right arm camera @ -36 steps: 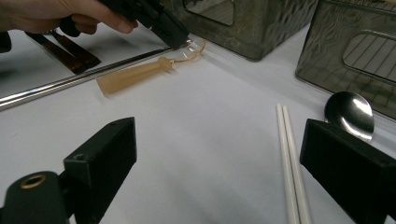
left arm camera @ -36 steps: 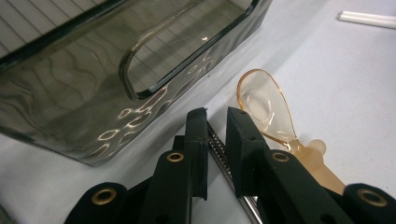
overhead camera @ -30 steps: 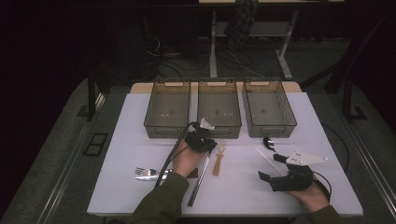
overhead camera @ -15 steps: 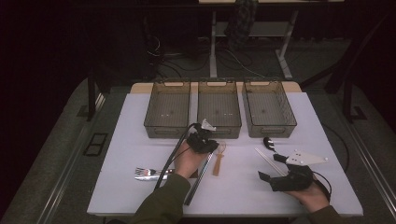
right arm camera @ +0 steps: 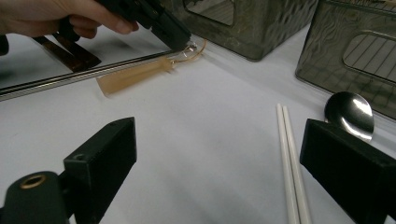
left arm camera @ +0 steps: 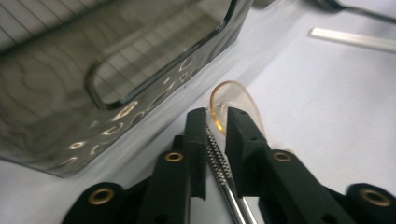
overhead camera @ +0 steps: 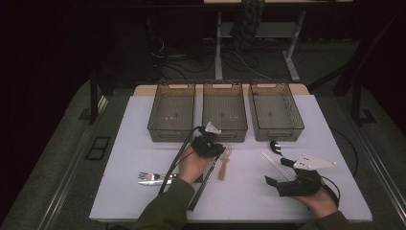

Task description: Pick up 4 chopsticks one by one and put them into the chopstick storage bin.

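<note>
My left gripper [overhead camera: 219, 149] [left arm camera: 216, 114] sits low over the table in front of the middle bin. The knurled tip of a metal chopstick [left arm camera: 219, 161] [right arm camera: 70, 77] lies between its jaws. The jaws have just been opening a little, and a slim gap shows beside the chopstick. The bowl of an amber plastic spoon [left arm camera: 236, 98] [overhead camera: 223, 165] lies just past the fingertips. My right gripper [overhead camera: 277, 171] [right arm camera: 219, 140] rests open at the front right with nothing between its jaws. White chopsticks [right arm camera: 289, 158] and a metal spoon [right arm camera: 349, 109] lie ahead of it.
Three smoky see-through bins [overhead camera: 172, 112] [overhead camera: 224, 110] [overhead camera: 275, 110] stand side by side at the back of the white table. A metal fork [overhead camera: 151, 176] lies at the front left. The left gripper's cable loops back along the forearm.
</note>
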`<state>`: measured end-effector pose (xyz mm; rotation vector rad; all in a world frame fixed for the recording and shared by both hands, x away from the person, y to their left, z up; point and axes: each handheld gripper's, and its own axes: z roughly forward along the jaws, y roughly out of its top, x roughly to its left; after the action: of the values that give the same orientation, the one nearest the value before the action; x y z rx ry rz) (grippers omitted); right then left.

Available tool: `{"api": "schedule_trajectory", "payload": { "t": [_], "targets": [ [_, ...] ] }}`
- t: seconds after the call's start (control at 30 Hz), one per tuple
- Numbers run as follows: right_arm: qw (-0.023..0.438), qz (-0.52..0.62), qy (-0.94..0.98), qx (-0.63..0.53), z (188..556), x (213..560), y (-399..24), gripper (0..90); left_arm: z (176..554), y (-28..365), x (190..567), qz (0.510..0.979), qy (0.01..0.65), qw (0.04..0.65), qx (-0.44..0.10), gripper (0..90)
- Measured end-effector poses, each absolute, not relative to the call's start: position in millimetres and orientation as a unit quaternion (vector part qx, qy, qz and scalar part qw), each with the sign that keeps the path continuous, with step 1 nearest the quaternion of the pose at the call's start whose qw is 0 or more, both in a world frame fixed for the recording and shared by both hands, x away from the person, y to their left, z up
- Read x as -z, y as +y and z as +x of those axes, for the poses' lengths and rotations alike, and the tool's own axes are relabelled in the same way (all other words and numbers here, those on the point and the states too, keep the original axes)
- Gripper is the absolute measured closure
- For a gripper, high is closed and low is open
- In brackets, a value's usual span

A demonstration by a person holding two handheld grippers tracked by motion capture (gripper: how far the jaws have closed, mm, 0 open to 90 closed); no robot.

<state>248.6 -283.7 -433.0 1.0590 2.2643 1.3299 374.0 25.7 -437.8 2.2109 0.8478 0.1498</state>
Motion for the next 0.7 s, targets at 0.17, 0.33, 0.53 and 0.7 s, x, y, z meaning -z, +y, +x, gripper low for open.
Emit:
{"api": "schedule_trajectory", "payload": {
  "t": [0.17, 0.33, 0.53, 0.7],
  "targets": [
    [0.155, 0.370, 0.789, -0.464, 249, 433, -284, 10.5, 361, 39, 422, 0.872, 0.303, 0.379, -0.065, 71.4],
    [0.155, 0.370, 0.790, -0.463, 249, 433, -283, 10.5, 339, 63, 416, 0.873, 0.291, 0.388, -0.051, 78.0],
    [0.156, 0.370, 0.790, -0.464, 248, 433, -283, 10.5, 305, 86, 413, 0.887, 0.258, 0.380, -0.040, 88.5],
    [0.157, 0.372, 0.789, -0.463, 247, 433, -284, 10.5, 280, 115, 422, 0.887, 0.263, 0.378, -0.029, 88.6]
  ]
}}
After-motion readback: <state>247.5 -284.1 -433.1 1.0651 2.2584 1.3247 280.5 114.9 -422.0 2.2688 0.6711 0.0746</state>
